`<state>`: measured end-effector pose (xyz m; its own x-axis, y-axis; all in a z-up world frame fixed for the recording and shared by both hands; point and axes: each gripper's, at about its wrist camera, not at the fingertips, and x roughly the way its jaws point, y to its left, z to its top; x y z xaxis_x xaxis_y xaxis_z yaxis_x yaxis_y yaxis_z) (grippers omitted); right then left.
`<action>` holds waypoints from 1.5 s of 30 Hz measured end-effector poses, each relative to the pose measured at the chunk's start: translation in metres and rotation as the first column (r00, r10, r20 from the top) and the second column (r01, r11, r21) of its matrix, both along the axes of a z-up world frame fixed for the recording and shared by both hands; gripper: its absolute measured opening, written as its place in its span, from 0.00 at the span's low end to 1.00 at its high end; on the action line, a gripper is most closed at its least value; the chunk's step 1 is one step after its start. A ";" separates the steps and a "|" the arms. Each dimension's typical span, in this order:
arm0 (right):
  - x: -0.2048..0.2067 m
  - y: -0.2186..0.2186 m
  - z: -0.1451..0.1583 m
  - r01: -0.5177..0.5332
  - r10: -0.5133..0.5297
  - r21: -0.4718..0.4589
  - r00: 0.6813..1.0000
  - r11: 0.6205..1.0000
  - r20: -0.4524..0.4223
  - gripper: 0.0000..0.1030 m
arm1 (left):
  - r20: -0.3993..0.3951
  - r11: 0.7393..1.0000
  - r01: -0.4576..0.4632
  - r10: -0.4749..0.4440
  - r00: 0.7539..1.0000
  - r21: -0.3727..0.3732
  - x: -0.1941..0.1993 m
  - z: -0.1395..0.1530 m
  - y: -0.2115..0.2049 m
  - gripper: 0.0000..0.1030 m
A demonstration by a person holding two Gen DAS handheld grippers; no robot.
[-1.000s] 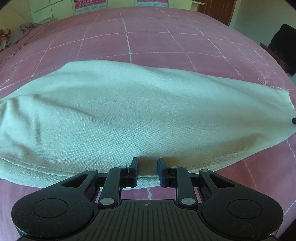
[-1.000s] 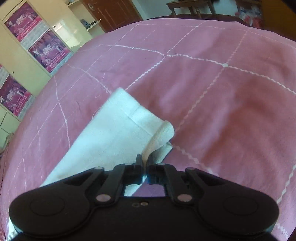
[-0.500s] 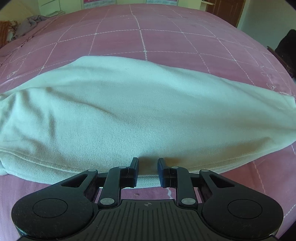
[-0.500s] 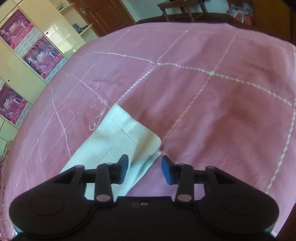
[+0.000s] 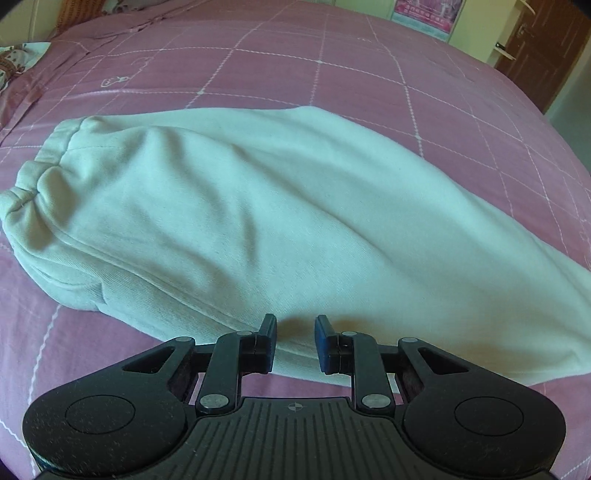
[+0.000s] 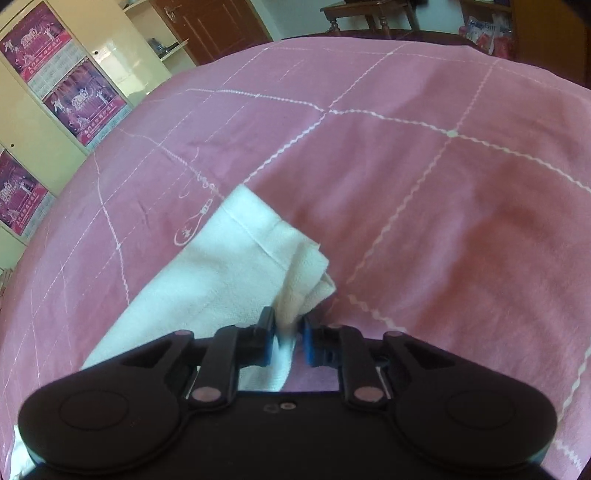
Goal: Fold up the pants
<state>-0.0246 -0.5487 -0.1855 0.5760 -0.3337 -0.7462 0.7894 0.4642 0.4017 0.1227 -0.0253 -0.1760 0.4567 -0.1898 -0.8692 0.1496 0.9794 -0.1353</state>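
Observation:
Pale mint pants lie folded lengthwise on the pink checked bedspread. Their elastic waistband is bunched at the left. My left gripper hovers over the near long edge, jaws a little apart with nothing pinched. In the right wrist view the leg end runs up from the lower left. Its hem corner is bunched into a ridge that runs between the jaws of my right gripper. Those jaws are closing and press on that ridge.
A cream wardrobe with pink posters and a brown door stand beyond the bed. A wooden table is at the far end. A patterned cloth lies at the bed's upper left. Bedspread stretches to the right.
The left gripper slid along the pants' edge and rolled, bringing the waistband into view. The right gripper let go of the hem, opened wide, then closed in on it again, bunching the corner.

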 end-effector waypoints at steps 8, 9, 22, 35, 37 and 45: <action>0.007 0.000 0.001 -0.046 0.045 0.049 0.998 0.998 0.034 0.24 | 0.031 0.993 -0.103 0.102 0.994 0.059 0.034 0.005 0.053 0.22; 0.005 0.001 0.001 -0.043 0.041 0.044 0.998 0.998 0.040 0.24 | 0.029 0.991 -0.125 0.124 0.992 0.039 0.034 0.008 0.059 0.22; -0.005 0.010 0.005 -0.034 0.033 0.027 0.999 0.999 0.034 0.25 | 0.038 0.916 -0.388 0.386 0.922 0.101 0.050 0.009 0.151 0.22; 0.007 0.051 0.035 -0.069 0.036 -0.272 0.992 0.960 -0.124 0.27 | -0.009 0.900 -0.429 0.431 0.902 0.072 0.061 -0.017 0.166 0.22; 0.016 0.063 0.038 -0.139 0.102 -0.294 0.985 0.946 -0.137 0.29 | -0.002 0.895 -0.445 0.446 0.895 0.038 0.059 -0.009 0.175 0.22; 0.050 0.103 0.028 -0.299 0.262 -0.234 0.949 0.925 -0.176 0.31 | -0.008 0.884 -0.467 0.466 0.884 -0.019 0.075 -0.005 0.195 0.22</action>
